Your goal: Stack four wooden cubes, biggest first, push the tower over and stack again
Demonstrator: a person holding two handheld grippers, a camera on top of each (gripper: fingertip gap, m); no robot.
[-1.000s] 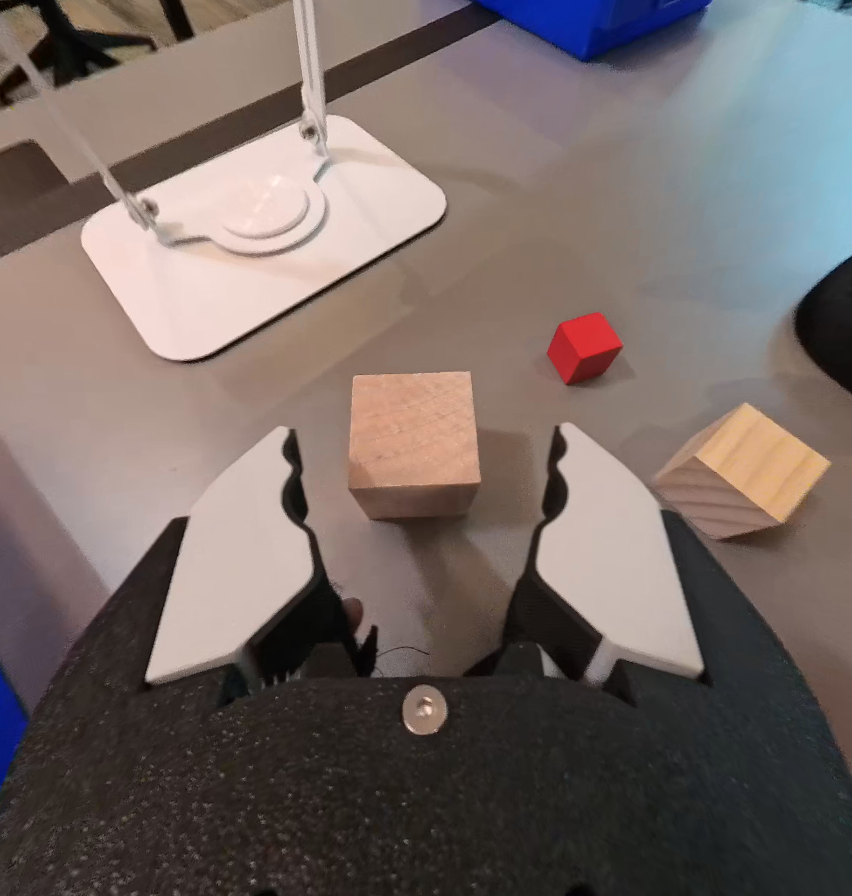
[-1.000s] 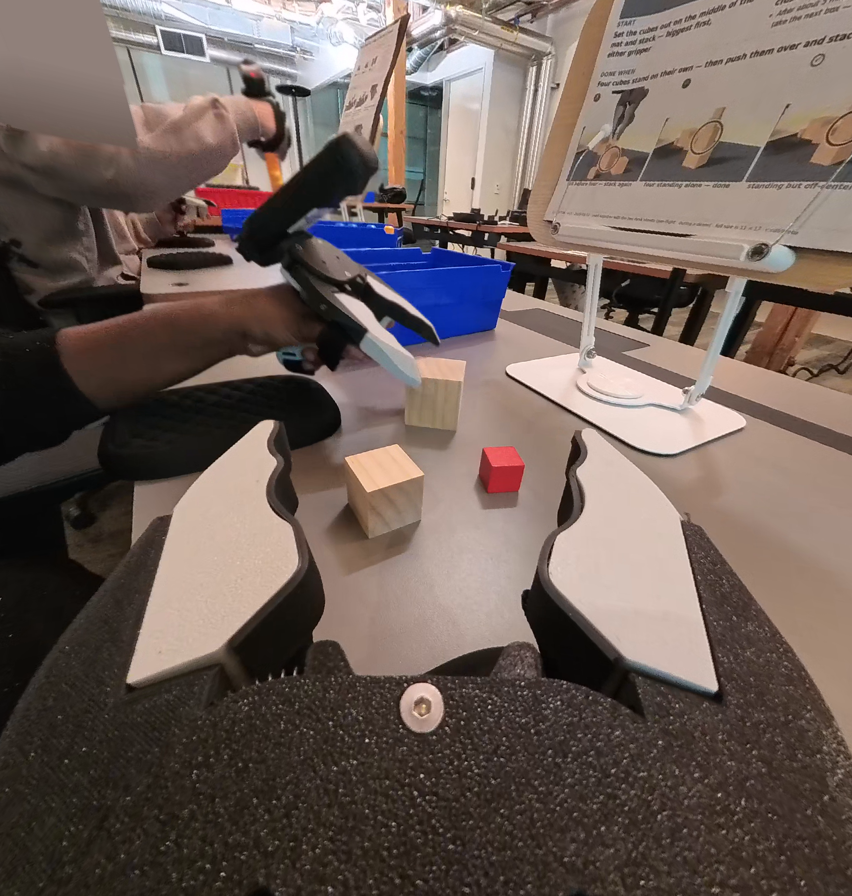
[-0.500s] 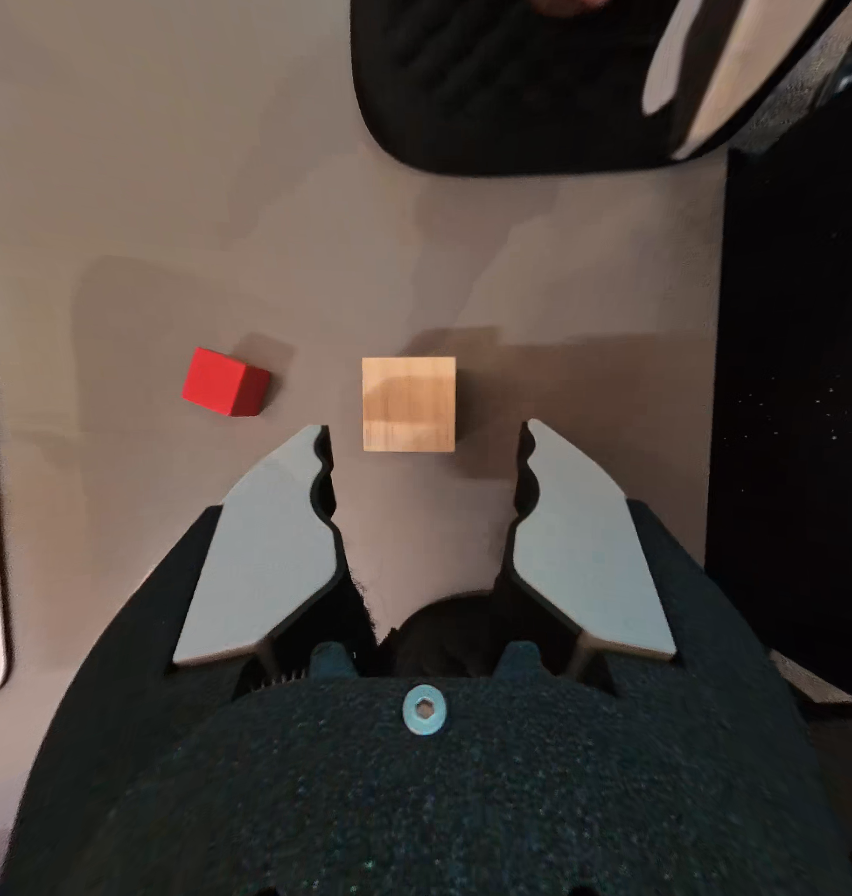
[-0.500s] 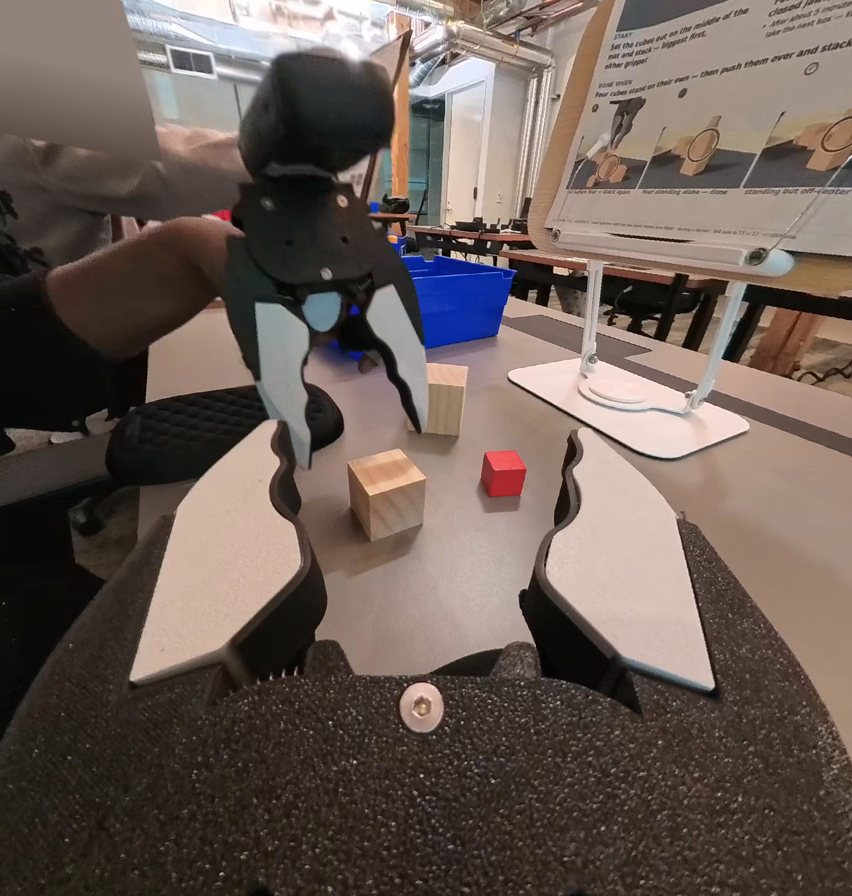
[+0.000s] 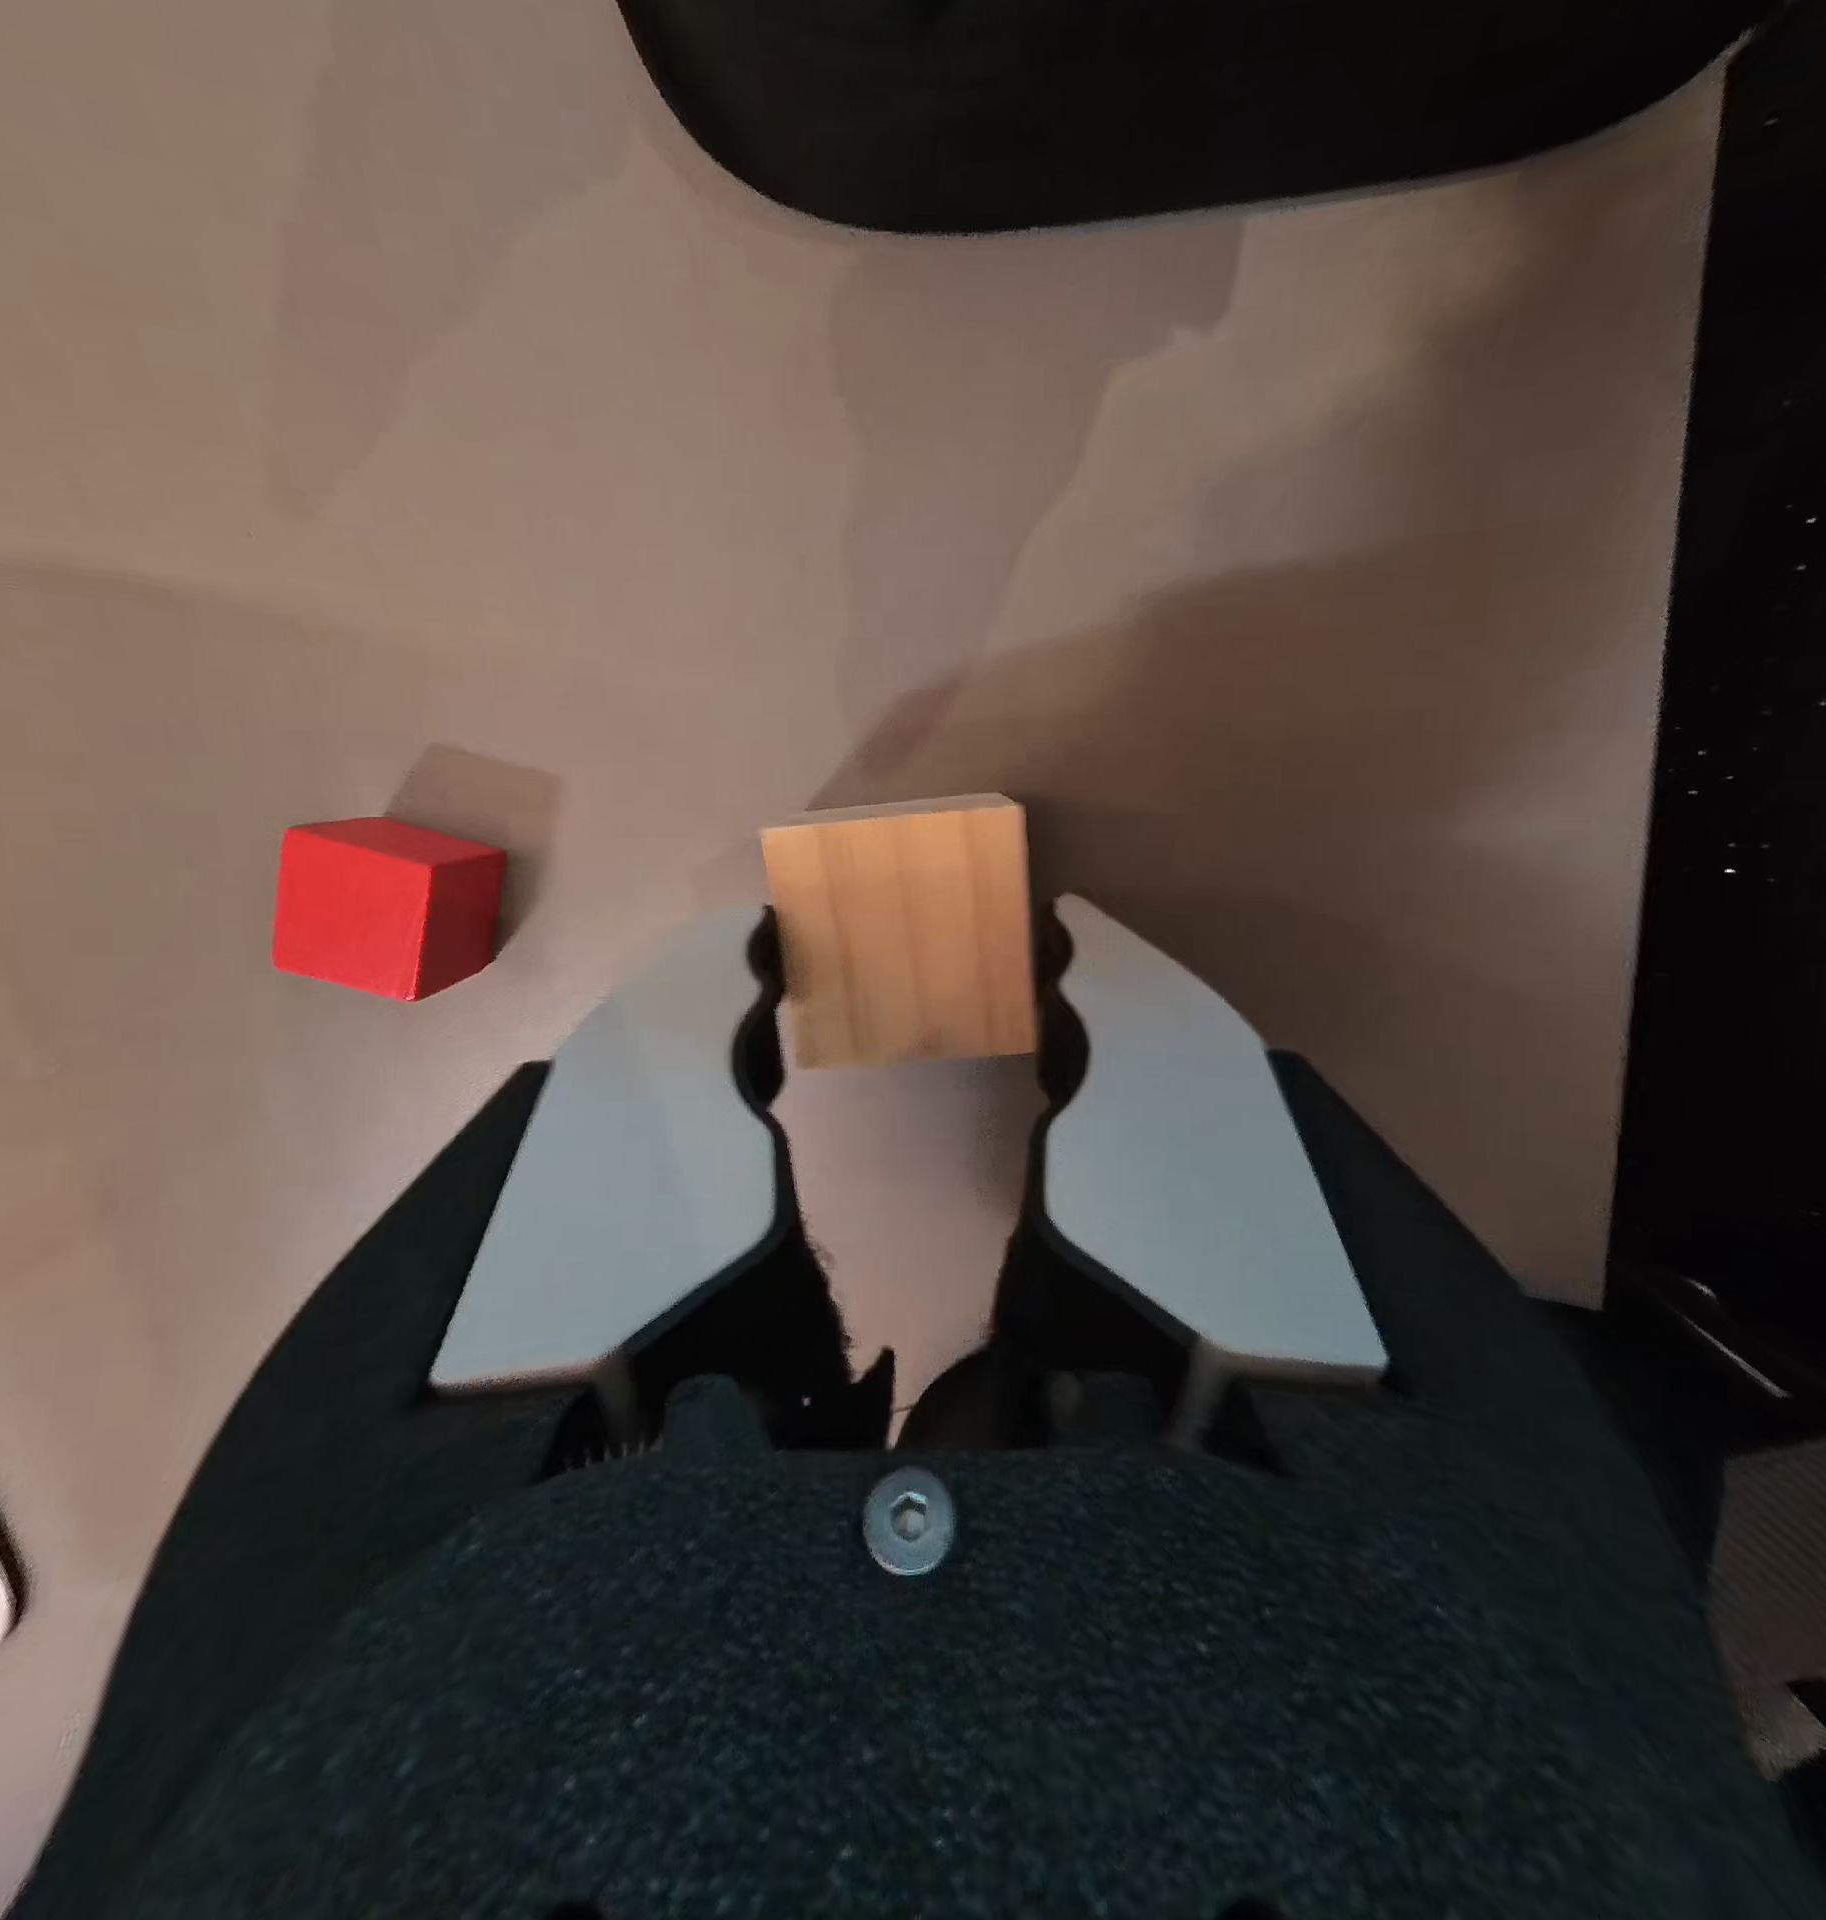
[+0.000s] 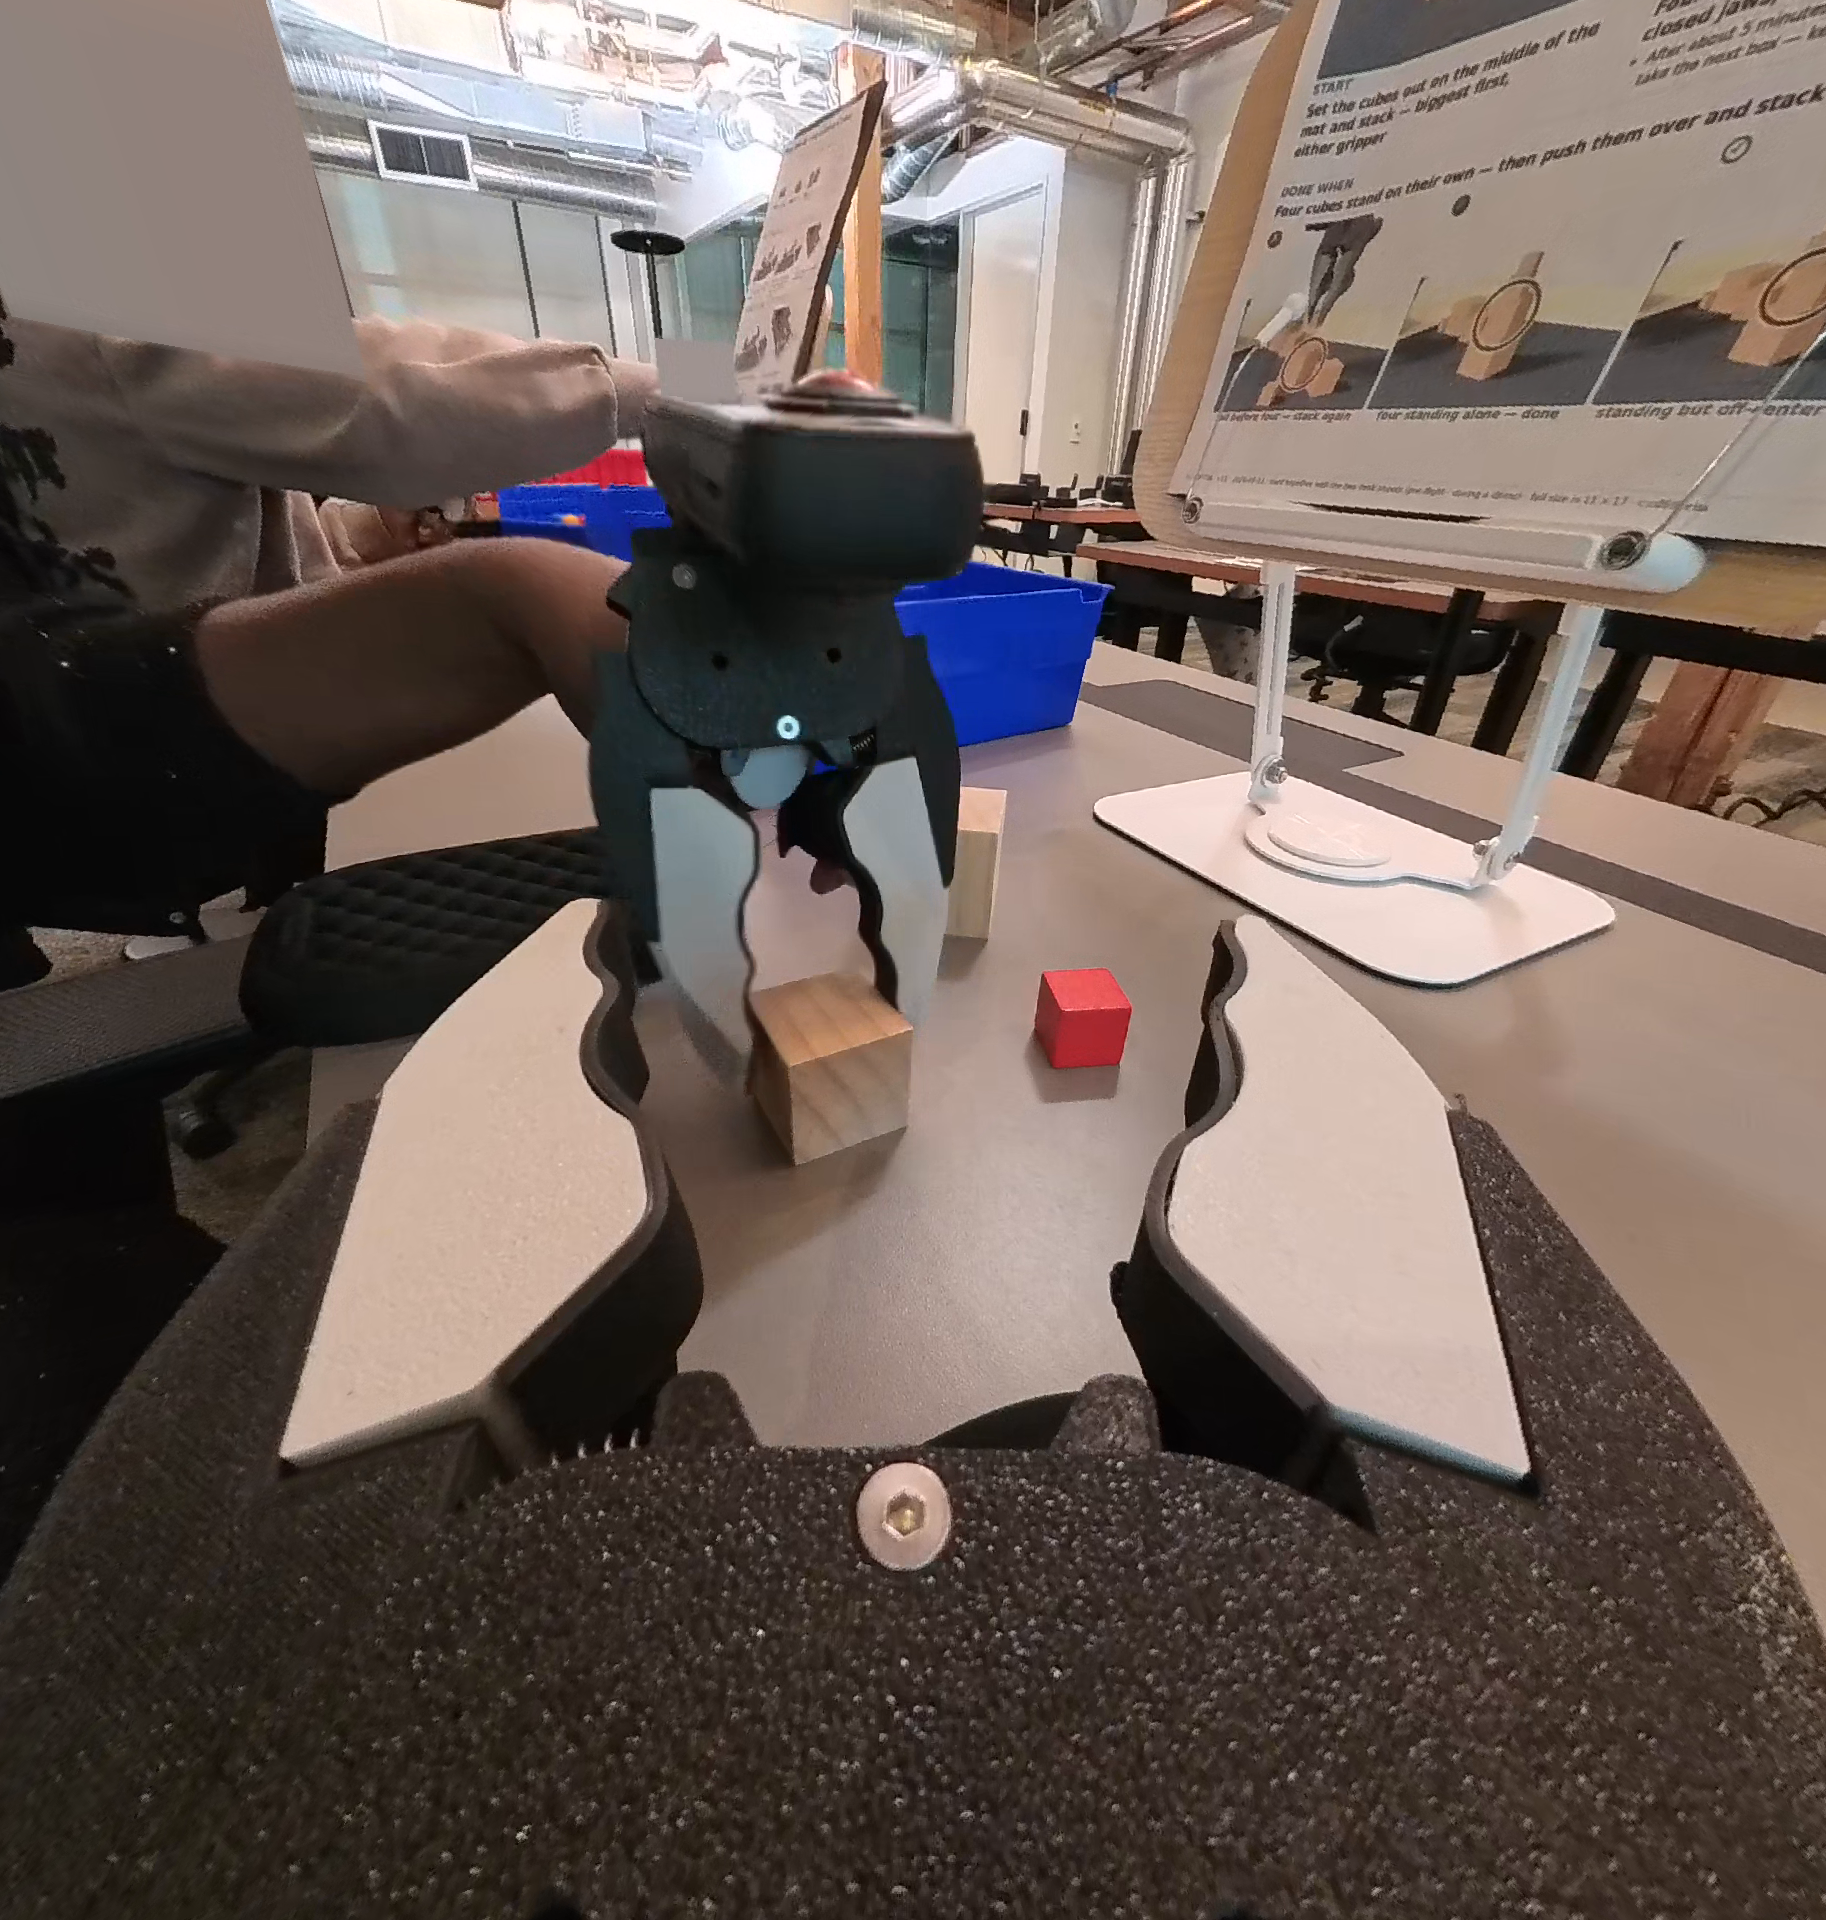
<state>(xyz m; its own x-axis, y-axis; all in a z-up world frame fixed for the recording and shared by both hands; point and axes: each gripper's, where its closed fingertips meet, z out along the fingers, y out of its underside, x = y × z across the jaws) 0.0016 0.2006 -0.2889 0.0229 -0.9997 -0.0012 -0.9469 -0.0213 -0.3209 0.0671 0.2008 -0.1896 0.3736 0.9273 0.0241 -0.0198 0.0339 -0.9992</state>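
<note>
On the stand point(image 6: 1356, 862) to my right sits a printed sheet point(image 6: 1574, 239) with text and small pictures of stacked blocks; a second, smaller card point(image 6: 800, 260) stands farther back. None of the blocks carries a mark that I can see.

My left gripper point(image 5: 909, 977) points straight down over the table point(image 5: 576, 468) and has closed in around a wood cube point(image 5: 904, 935). Both fingers point(image 5: 670, 1122) lie against the cube's opposite sides, and I see no gap on either side. From my right wrist view the same gripper point(image 6: 815, 997) stands upright over that cube point(image 6: 831, 1070), its tips reaching only the upper part of the cube, which still rests on the table. The picture is a little blurred at the tips.

My right gripper point(image 6: 914, 1039) is spread wide and holds nothing; only bare table lies between its fingers point(image 6: 504, 1174). It is low and well back from the blocks, facing them.

A red cube point(image 5: 384, 909) lies just beside the left gripper's own left finger, apart from it; in the right view the red cube point(image 6: 1082, 1018) is right of the held cube. A second wood cube point(image 6: 976, 862) stands behind the left gripper. A blue bin point(image 6: 1002, 655) is farther back.
</note>
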